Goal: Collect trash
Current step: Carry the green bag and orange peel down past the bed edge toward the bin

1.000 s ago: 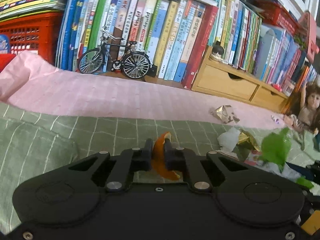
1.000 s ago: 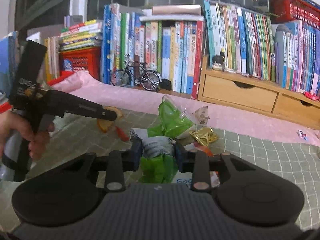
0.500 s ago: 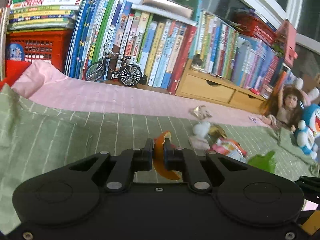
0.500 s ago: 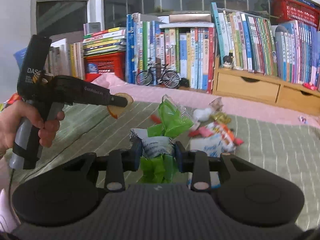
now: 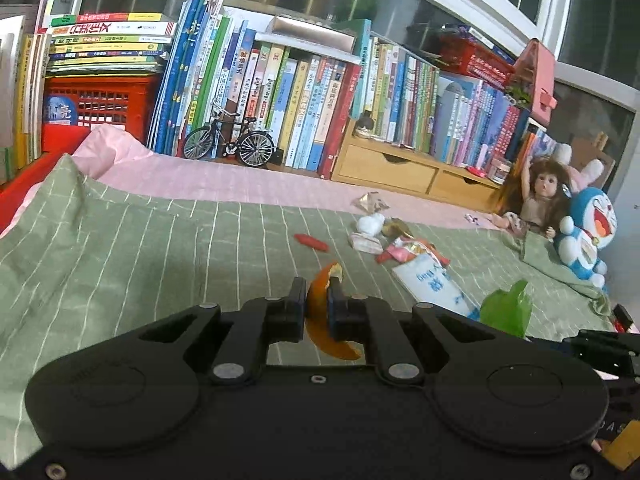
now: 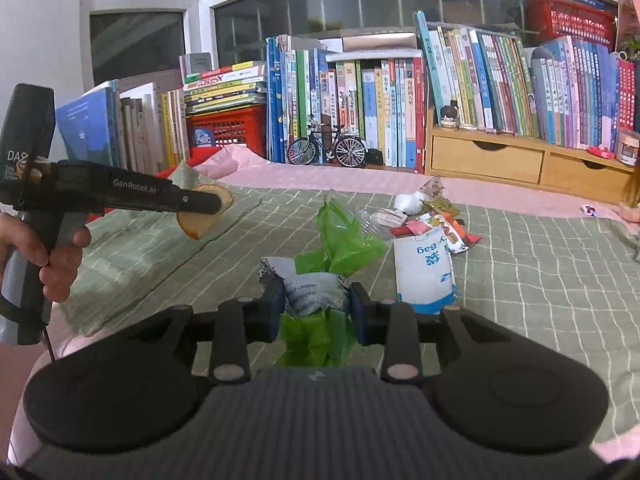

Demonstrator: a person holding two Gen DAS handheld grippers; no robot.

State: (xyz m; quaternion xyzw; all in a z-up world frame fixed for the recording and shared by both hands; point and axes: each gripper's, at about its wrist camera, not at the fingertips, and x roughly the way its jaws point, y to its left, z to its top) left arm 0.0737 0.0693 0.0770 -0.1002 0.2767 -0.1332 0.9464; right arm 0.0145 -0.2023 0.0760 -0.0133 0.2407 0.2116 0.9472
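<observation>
Blocking bundle's [image 6: 316, 300] underside: fingers [image 6: 273, 312].

Child's bedroom: books [image 5: 304, 96], doll [image 5: 540, 200], bedspread [image 5: 120, 248].

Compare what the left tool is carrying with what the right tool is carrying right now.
The left tool pinches a thin, curved orange peel; the right tool clamps a bulky crumpled green bag with a white wrapper. The peel needs fully shut jaws; the bag keeps its jaws partly apart. Both are lifted clear of the green checked blanket.
</observation>
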